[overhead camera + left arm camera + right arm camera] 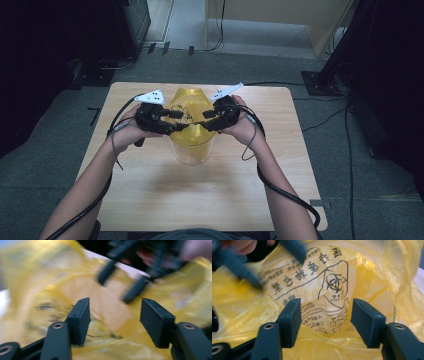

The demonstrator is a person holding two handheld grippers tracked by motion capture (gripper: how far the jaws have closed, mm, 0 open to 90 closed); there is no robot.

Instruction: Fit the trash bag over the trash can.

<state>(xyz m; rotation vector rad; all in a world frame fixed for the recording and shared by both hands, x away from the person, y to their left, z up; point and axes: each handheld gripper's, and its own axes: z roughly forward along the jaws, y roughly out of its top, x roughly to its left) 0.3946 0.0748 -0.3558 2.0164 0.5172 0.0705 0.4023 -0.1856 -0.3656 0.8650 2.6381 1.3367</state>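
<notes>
A yellow plastic bag [190, 131] with black print and a biohazard sign [334, 281] sits in a clear round container [192, 154] at the middle of the table. My left gripper [172, 121] is at the bag's left rim and my right gripper [202, 121] at its right rim, facing each other over the mouth. In the left gripper view the left gripper [115, 305] is open over blurred yellow film, with the other gripper [135, 280] beyond. In the right gripper view the right gripper [327, 303] is open, looking into the bag's mouth.
The wooden table [150, 190] stands on grey carpet. Cables [280, 187] trail from both grippers along the forearms. Dark equipment stands [350, 60] and floor cables lie to the right, and a pale cabinet [280, 20] is at the back.
</notes>
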